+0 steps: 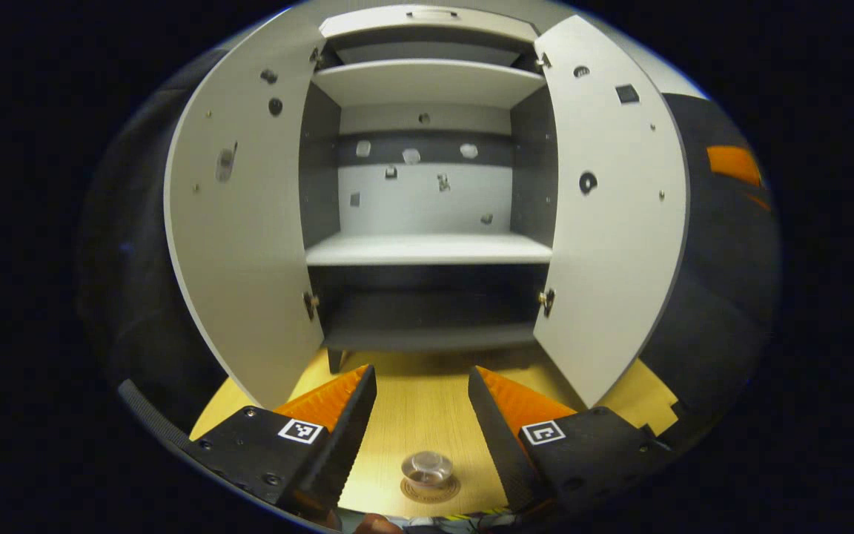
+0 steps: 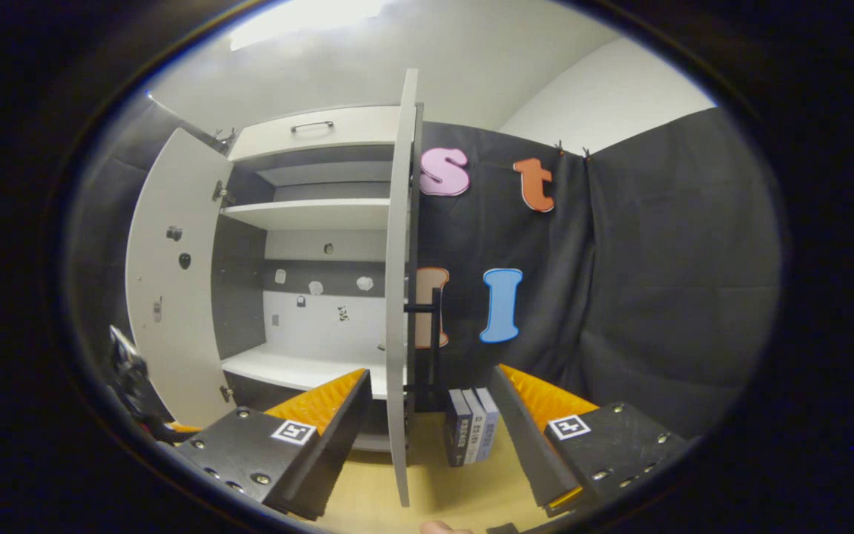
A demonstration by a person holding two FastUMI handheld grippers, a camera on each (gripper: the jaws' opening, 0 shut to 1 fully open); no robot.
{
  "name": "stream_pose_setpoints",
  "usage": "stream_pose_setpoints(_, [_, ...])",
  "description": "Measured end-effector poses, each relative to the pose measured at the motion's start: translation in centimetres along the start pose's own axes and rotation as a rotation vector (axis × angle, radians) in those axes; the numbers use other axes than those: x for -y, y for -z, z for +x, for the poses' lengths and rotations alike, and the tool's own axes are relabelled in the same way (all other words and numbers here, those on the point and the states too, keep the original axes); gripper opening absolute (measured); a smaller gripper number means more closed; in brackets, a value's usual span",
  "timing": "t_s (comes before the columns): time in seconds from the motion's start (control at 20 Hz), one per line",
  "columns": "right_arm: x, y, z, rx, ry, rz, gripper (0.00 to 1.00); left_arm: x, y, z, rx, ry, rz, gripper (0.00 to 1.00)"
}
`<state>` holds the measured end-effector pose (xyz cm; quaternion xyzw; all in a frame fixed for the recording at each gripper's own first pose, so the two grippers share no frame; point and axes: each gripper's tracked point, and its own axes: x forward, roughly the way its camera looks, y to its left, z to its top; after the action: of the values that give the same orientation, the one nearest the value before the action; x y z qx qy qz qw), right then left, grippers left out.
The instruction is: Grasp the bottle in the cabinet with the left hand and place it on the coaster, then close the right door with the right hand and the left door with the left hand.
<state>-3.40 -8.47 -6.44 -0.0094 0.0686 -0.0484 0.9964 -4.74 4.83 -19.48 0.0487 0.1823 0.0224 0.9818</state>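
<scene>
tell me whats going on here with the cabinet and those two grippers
A person holds a gripper in each hand in front of a cabinet whose two doors stand open. The bottle already sits on the coaster on the wooden table, between the open fingers of the left gripper. The right gripper is open too, its fingers either side of the right door seen edge-on. Neither door is closed yet.

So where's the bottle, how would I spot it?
Find the cabinet with both doors open. On the wooden table before it lies a round coaster; the clear bottle stands on it, between the left tool's fingers, the lone see-through thing.
</scene>
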Motion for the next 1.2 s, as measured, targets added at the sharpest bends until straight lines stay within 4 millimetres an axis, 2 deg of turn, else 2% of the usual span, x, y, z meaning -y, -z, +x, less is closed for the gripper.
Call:
stream_pose_setpoints(0.1, [0.9, -0.3, 0.4, 0.012, 0.024, -0.012, 0.98, -0.8, -5.0, -0.4, 0.106, -0.036, 0.018, 0.82])
stream_pose_setpoints(0.15, [1.4, -0.3, 0.7, 0.013, 0.037, -0.017, 0.98, -1.2, -6.8, -0.6, 0.134, -0.061, 0.022, 0.83])
stream_pose_setpoints(0.2, [1.8, -0.3, 0.9, 0.015, 0.048, -0.020, 0.98, -1.7, -8.2, -0.9, 0.151, -0.084, 0.024, 0.95])
stream_pose_setpoints(0.25, [2.1, -0.4, 1.4, 0.017, 0.059, -0.021, 0.98, -1.9, -9.3, -1.3, 0.162, -0.097, 0.017, 1.00])
stream_pose_setpoints(0.35, [2.7, -0.5, 2.3, 0.027, 0.075, -0.025, 0.98, -2.4, -10.9, -1.7, 0.173, -0.119, -0.022, 1.00])
stream_pose_setpoints(0.4, [2.7, -0.7, 2.7, 0.031, 0.078, -0.031, 0.94, -2.6, -11.4, -1.9, 0.178, -0.123, -0.045, 0.99])
stream_pose_setpoints(0.45, [2.6, -0.7, 3.2, 0.036, 0.077, -0.040, 0.98, -3.0, -11.7, -2.2, 0.181, -0.128, -0.064, 1.00])
stream_pose_setpoints(0.55, [2.4, -1.0, 3.9, 0.047, 0.073, -0.058, 0.98, -4.5, -11.8, -2.8, 0.188, -0.159, -0.082, 1.00])
stream_pose_setpoints(0.75, [1.9, -0.4, 5.2, 0.035, 0.052, -0.070, 0.98, -8.0, -11.5, -3.8, 0.198, -0.252, -0.089, 0.99])
stream_pose_setpoints(0.8, [1.8, -0.2, 5.5, 0.029, 0.052, -0.073, 0.98, -8.6, -11.1, -4.1, 0.199, -0.278, -0.091, 0.96])
stream_pose_setpoints(0.9, [1.5, -0.3, 5.5, 0.029, 0.034, -0.064, 0.97, -10.5, -11.3, -4.7, 0.210, -0.327, -0.110, 0.96])
stream_pose_setpoints(0.95, [1.2, -0.2, 5.5, 0.023, 0.019, -0.050, 0.93, -11.4, -11.5, -5.0, 0.220, -0.350, -0.121, 0.97])
stream_pose_setpoints(1.2, [-1.7, -0.1, 5.6, 0.011, -0.063, -0.032, 0.93, -14.9, -11.6, -6.2, 0.241, -0.433, -0.155, 0.96])
